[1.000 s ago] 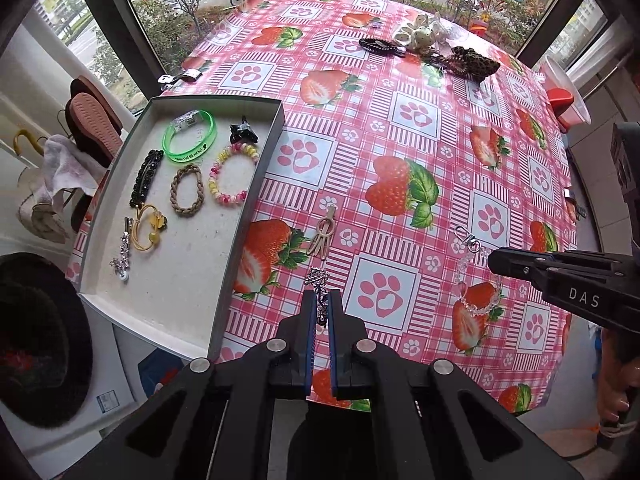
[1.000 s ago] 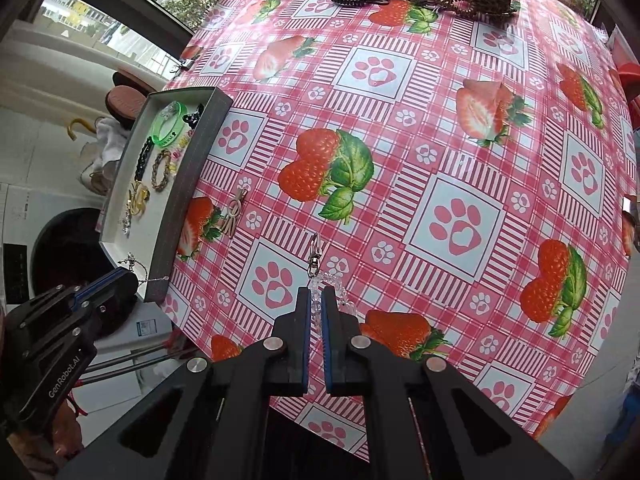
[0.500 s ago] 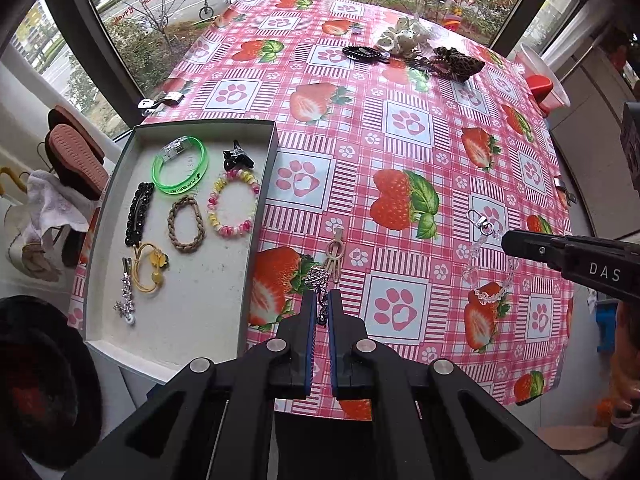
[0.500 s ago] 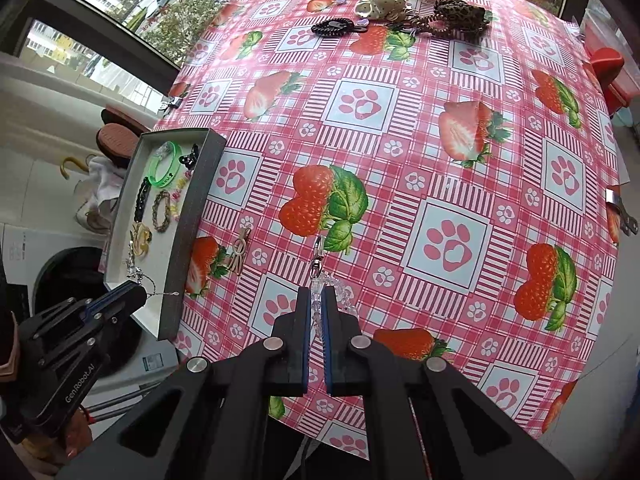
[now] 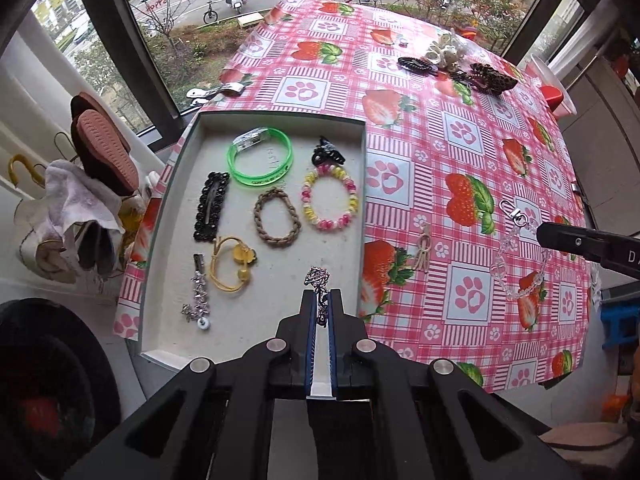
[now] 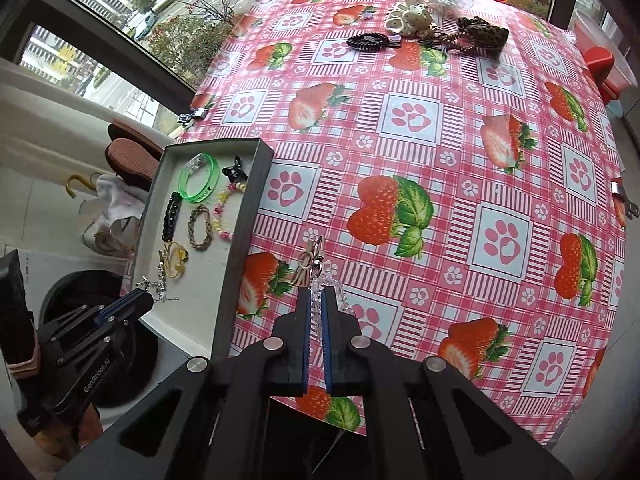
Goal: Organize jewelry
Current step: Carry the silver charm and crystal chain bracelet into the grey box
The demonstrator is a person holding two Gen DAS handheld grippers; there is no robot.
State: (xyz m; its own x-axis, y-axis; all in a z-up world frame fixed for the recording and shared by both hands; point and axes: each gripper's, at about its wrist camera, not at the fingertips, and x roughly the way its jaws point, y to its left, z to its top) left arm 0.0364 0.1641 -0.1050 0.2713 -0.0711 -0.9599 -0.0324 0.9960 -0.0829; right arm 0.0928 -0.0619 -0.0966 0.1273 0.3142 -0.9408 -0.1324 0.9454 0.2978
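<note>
My left gripper (image 5: 320, 298) is shut on a small silver chain (image 5: 317, 278) and holds it over the near right part of the grey tray (image 5: 362, 184). The tray holds a green bangle (image 5: 260, 156), a beaded bracelet (image 5: 330, 196), a braided bracelet (image 5: 277, 216), a black hair clip (image 5: 211, 206) and other pieces. My right gripper (image 6: 316, 300) is shut on a clear bead chain (image 5: 516, 248) with a silver clasp, held above the table right of the tray. A beige hair tie (image 5: 423, 250) lies on the cloth beside the tray.
The strawberry tablecloth (image 6: 500, 160) covers the table. Hair accessories lie at the far edge: a black clip (image 6: 370, 41), a white scrunchie (image 6: 412, 18), a leopard scrunchie (image 6: 480, 34). Shoes (image 5: 104, 144) and an umbrella sit left of the table, by the window.
My left gripper has moved left with the silver chain, from above the cloth to above the tray. My right gripper has drifted toward the tray, still holding the bead chain.
</note>
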